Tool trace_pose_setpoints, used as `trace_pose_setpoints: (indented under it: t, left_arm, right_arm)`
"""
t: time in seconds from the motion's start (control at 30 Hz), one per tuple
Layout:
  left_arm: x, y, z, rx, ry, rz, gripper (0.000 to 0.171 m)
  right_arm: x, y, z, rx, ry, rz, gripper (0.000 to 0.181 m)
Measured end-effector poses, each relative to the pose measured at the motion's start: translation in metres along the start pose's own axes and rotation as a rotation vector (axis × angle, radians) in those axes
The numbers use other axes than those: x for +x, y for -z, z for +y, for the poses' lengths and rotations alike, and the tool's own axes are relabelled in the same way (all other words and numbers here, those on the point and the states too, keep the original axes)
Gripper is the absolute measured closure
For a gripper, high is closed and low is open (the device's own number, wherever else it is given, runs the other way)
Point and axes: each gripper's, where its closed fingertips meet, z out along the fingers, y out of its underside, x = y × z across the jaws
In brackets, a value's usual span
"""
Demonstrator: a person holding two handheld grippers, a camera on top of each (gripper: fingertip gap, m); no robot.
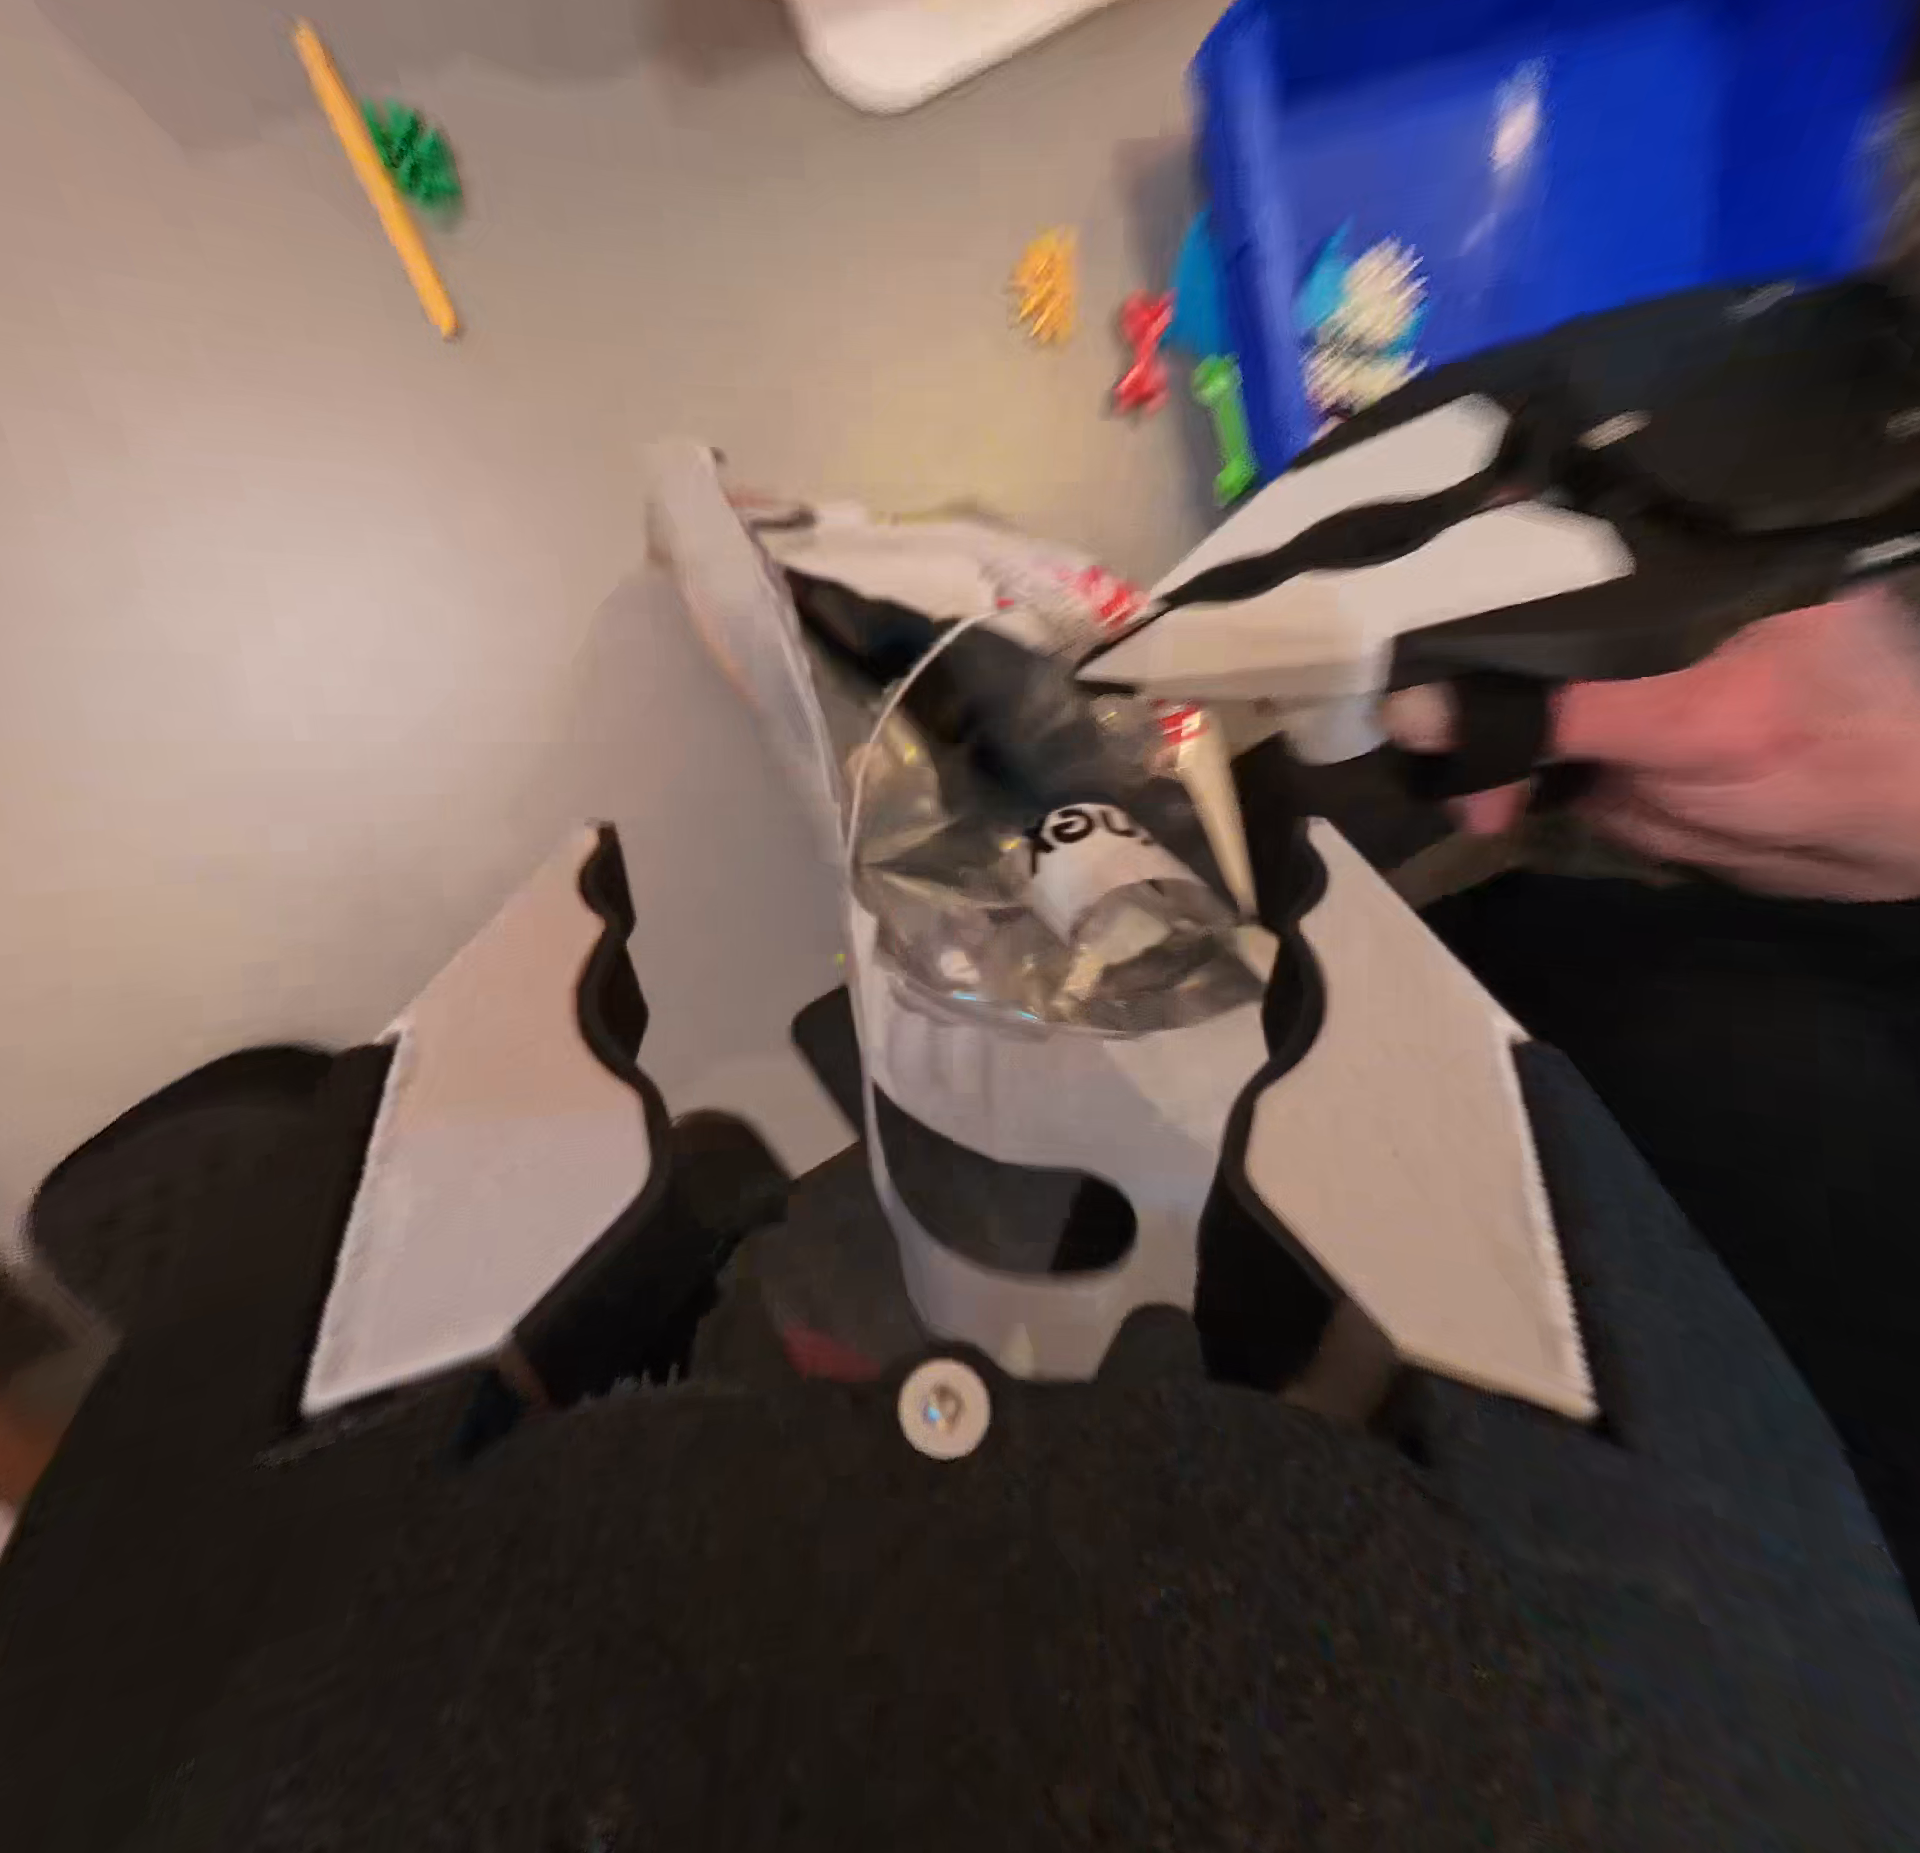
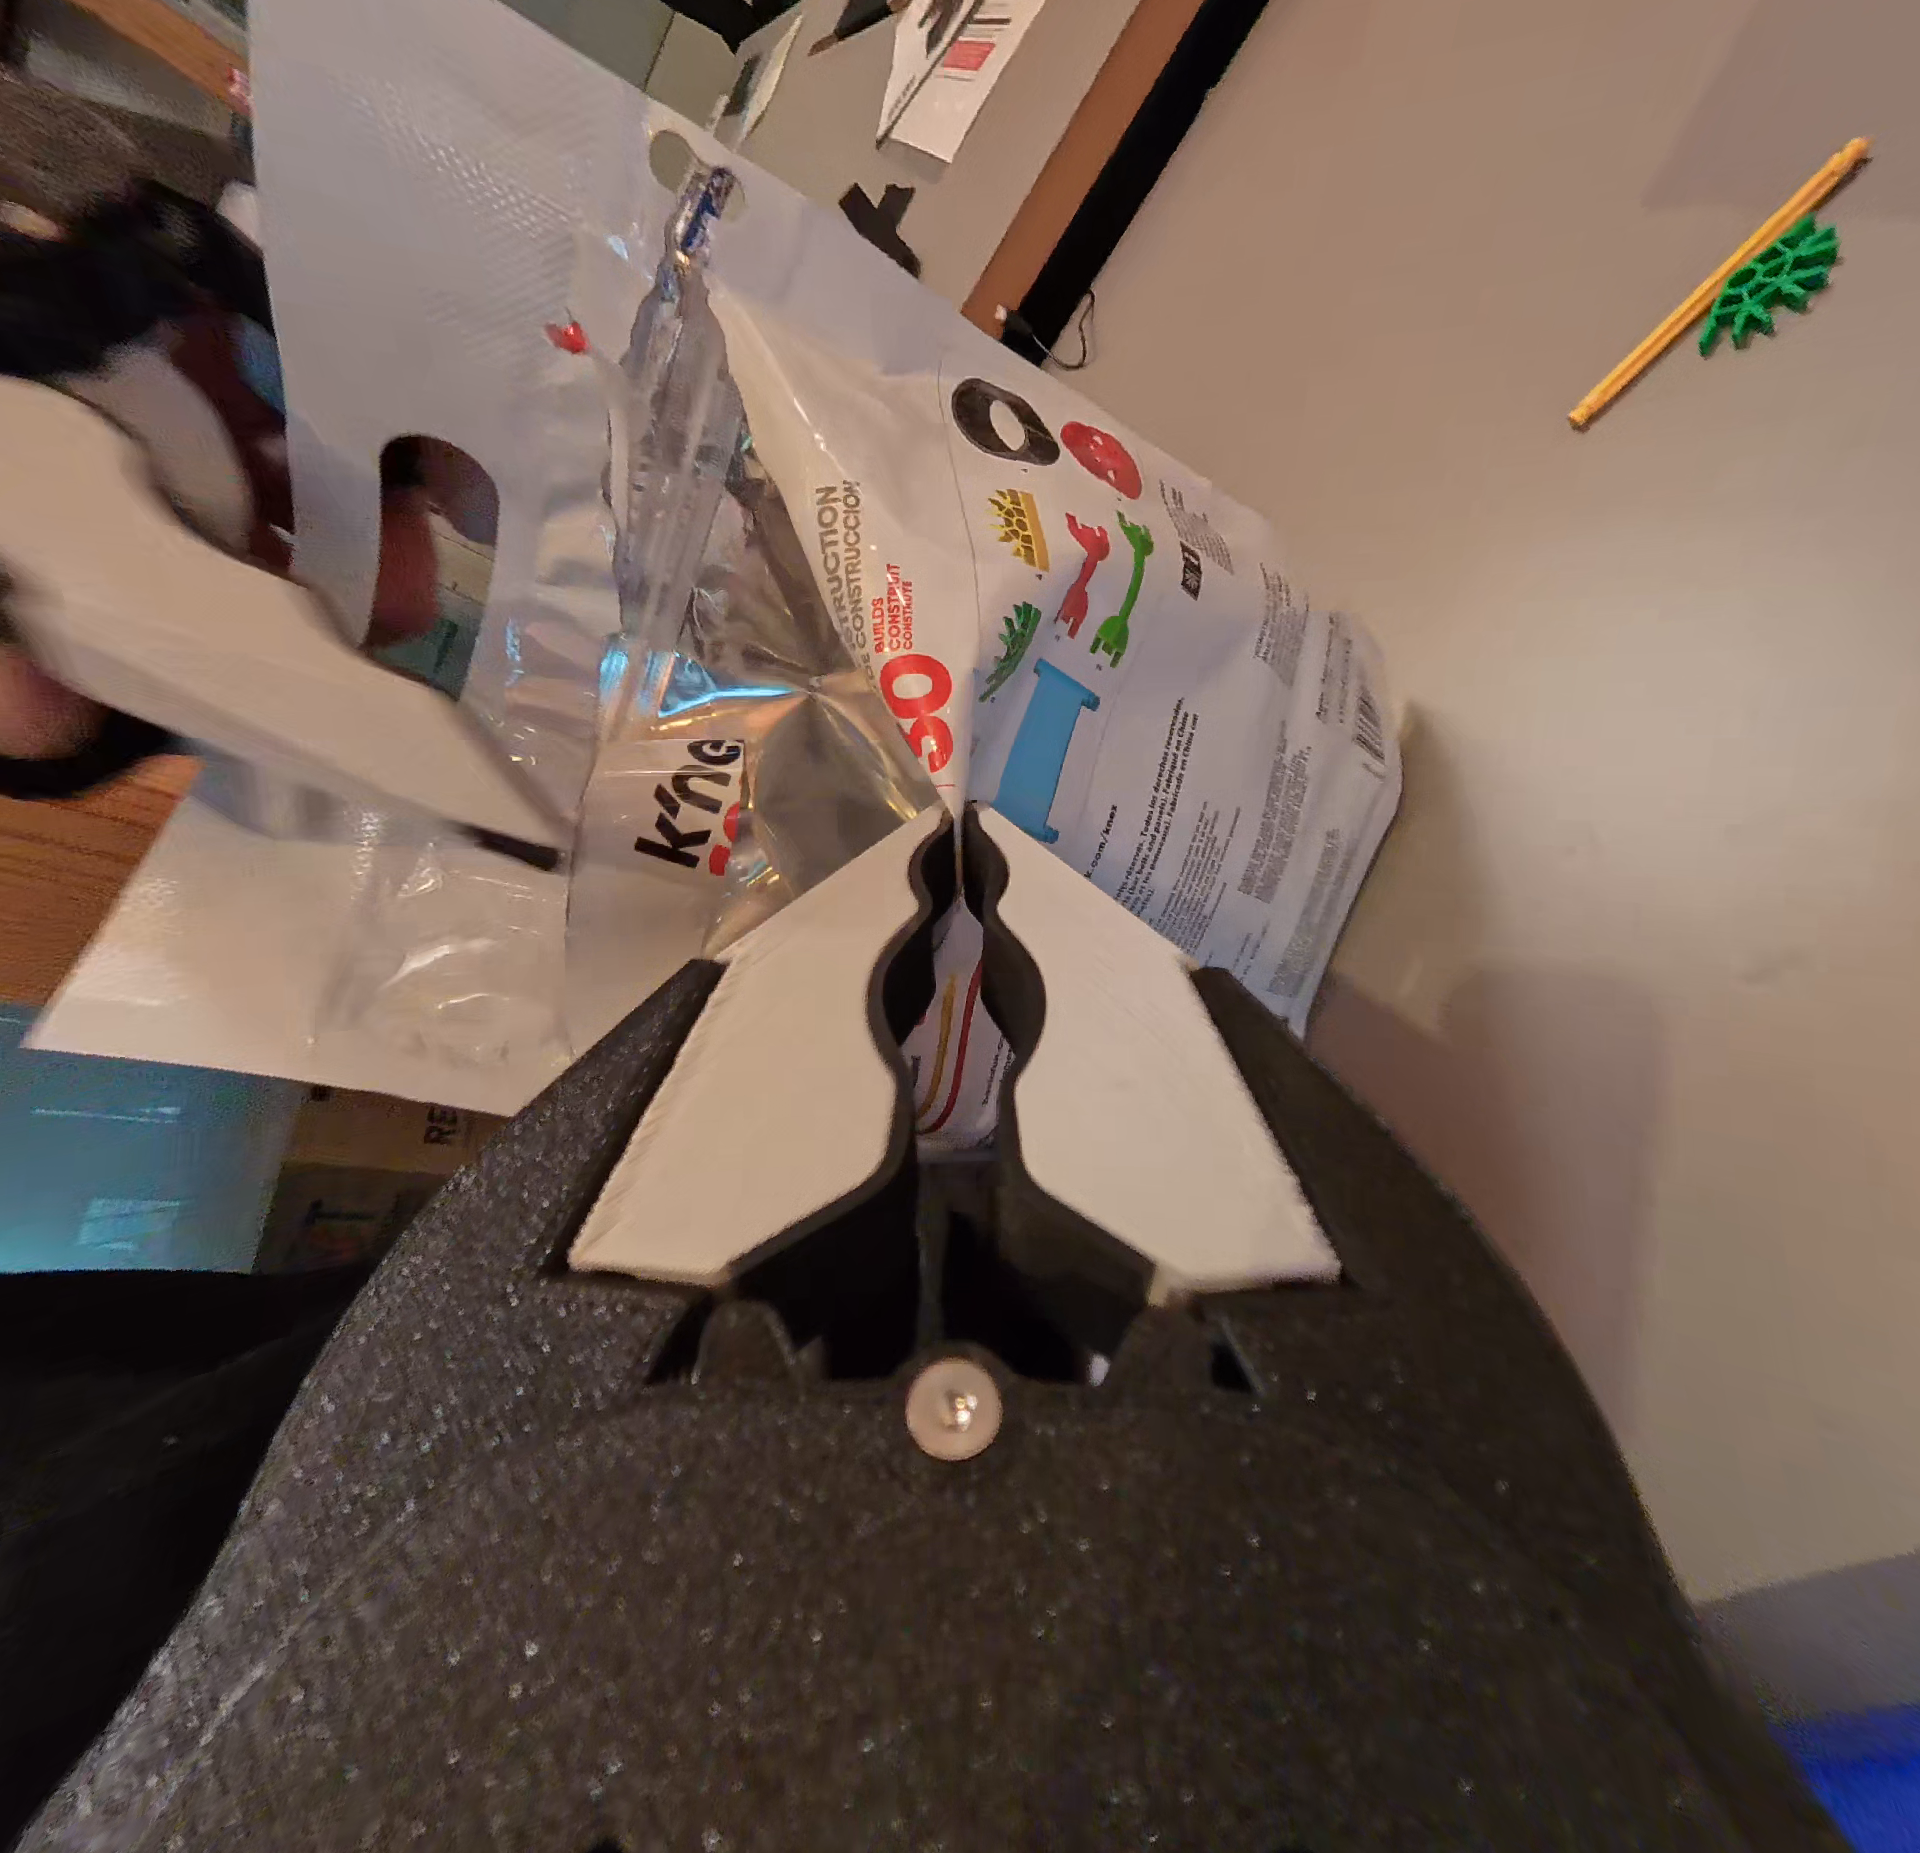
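1. Gripping one edge of the bag's mouth, my right gripper (image 2: 958, 816) had its white fingers (image 2: 790, 1065) pressed together on the white plastic bag (image 2: 1122, 660), the film pinched right at the tips.
2. My left gripper (image 1: 940, 920) had its fingers (image 1: 499, 1107) spread wide apart; the bag's handle strip with its cut-out ran up between them, and whether the right-hand finger touched the film I could not tell.
3. The bag (image 1: 748, 598) lay on the grey worktop (image 1: 260, 556) with its mouth pulled open, showing a silvery inner lining and some dark contents too blurred to name.
4. In the left wrist view my right gripper (image 1: 1101, 660) came in from the right, held by a hand (image 1: 1745, 764), its tips at the near rim of the bag.
5. A blue bin (image 1: 1558, 172) stood far right of the bag, with small blurred coloured pieces inside.
6. Beside the bin, on the worktop, lay a yellow piece (image 1: 1044, 286), a red piece (image 1: 1141, 349) and a green piece (image 1: 1226, 432).
7. Far left, well apart from the bag, a yellow rod (image 1: 374, 177) lay touching a green spiked connector (image 1: 416, 151).
8. A white tray (image 1: 966, 6) sat at the far edge.
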Motion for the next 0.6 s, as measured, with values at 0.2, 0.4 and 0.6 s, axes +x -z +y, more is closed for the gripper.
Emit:
trace_pose_setpoints:
  t: [0.2, 0.4, 0.6]
  left_arm:
    - [-0.036, -0.032, 0.029, -0.07, 0.026, -0.094, 0.14]
    - [-0.06, -0.03, 0.013, -0.103, -0.211, -0.271, 0.171]
    - [-0.07, -0.024, -0.001, -0.191, -0.452, -0.402, 0.171]
  right_arm:
    - [-0.011, 0.0, -0.004, 0.029, 0.011, -0.035, 0.181]
    - [-0.002, 0.012, -0.002, 0.034, -0.037, -0.063, 0.181]
    - [-0.006, 0.013, 0.008, 0.001, -0.011, -0.069, 0.181]
